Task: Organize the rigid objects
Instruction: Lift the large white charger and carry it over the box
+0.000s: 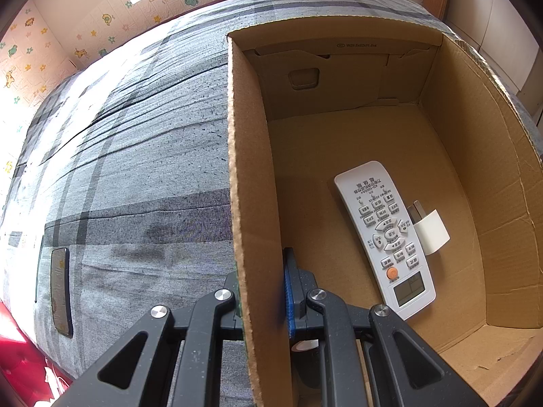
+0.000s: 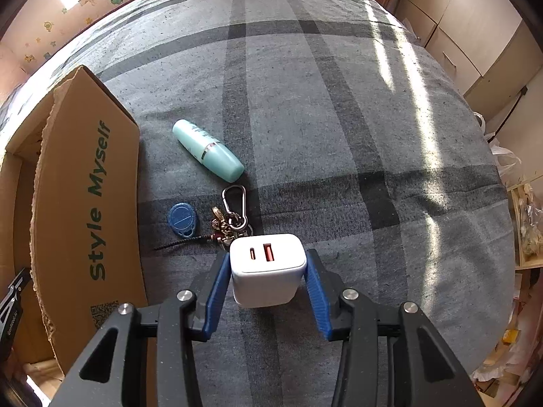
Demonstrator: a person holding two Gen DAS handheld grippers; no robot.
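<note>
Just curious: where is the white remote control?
Left wrist view: the remote control lies on the cardboard box floor, right of centre, beside a white plug adapter.

Sunlit grey plaid bedcover point(image 2: 339, 118), cartoon-patterned wall point(image 1: 68, 34), pale cabinets point(image 2: 475, 40) alongside.

A plaid-covered bed point(image 2: 339, 135) carries a cardboard box point(image 2: 85, 203), teal bottle point(image 2: 207, 151), keyring point(image 2: 232, 217) and phone point(image 1: 61, 291).
</note>
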